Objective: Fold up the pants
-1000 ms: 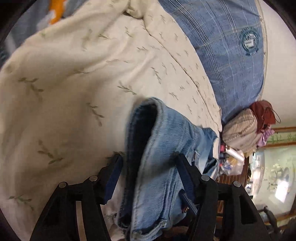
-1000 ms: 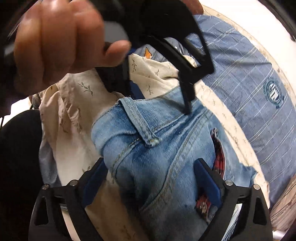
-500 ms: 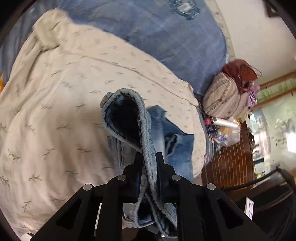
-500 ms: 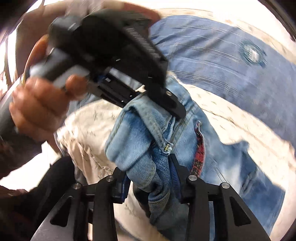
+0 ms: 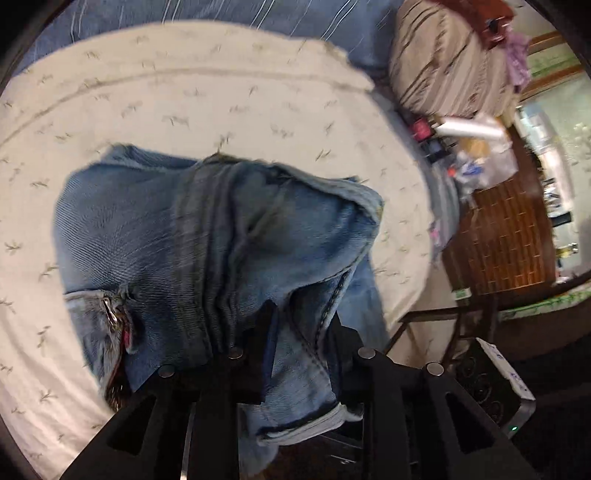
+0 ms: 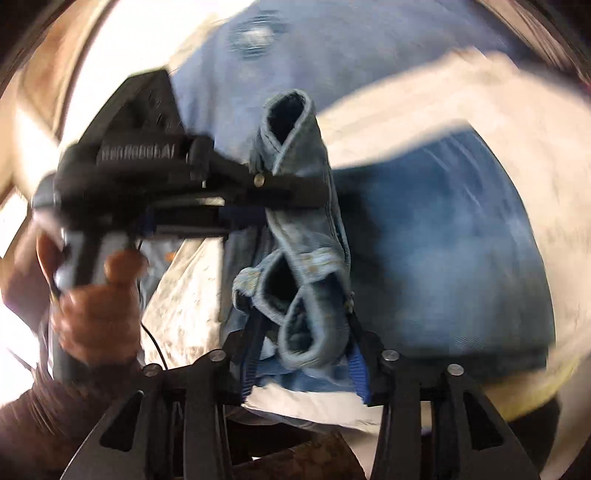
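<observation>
The light blue jeans hang bunched over the cream leaf-print cover, zip showing at lower left. My left gripper has a thick fold of denim filling the gap between its fingers; its jaws are opening slightly, pads still against the cloth. In the right wrist view the jeans stretch between both tools. My right gripper holds a rolled wad of waistband between its blue pads, jaws also easing open. The left gripper clamps the denim from the left, held by a person's hand.
A blue striped sheet lies beyond the cover. At the bed's right edge are a striped bundle, bottles and bags, a brick-patterned surface, a thin metal frame and a white-edged device.
Both grippers went from wide open around the jeans to closed on them. They rolled and swung sideways, lifting the jeans off the cover; the view now reaches the bed's edge.
</observation>
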Demonstrator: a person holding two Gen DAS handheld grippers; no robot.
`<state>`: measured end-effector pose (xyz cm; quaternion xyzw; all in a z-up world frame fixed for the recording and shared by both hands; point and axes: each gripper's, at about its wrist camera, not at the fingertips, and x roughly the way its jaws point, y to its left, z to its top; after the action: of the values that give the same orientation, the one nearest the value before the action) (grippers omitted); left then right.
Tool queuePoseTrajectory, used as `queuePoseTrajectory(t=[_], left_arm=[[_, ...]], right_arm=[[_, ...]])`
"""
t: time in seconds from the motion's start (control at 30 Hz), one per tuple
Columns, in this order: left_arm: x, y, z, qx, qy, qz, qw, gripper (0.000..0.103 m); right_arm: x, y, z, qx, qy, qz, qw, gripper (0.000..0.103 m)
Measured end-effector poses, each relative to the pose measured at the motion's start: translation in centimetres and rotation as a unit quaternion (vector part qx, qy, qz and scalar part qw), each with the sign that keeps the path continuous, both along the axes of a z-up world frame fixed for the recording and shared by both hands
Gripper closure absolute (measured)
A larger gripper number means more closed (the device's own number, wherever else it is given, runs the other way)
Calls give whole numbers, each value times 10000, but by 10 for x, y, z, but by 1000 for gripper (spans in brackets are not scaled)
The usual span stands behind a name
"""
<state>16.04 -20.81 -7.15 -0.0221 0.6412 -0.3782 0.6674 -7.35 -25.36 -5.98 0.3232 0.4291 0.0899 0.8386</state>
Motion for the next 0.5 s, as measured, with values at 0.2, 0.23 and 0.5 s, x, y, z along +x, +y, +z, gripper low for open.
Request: queuePoseTrajectory(t=[0.2,0.23,0.5], left_arm=[[-3,-22,12,458,-310,-551,9969,78],[-5,-22,23,438,-447,-781,9950,78],[-11,-8,112,482,-2409,-2048,9475,42]], right_arm=[[-10,-38,-27,905,198,-528,9943,41],[-12,-41,-26,997,141,-505,9936,39],[-25,-56,-22,1385,-366,-467,9886,17]])
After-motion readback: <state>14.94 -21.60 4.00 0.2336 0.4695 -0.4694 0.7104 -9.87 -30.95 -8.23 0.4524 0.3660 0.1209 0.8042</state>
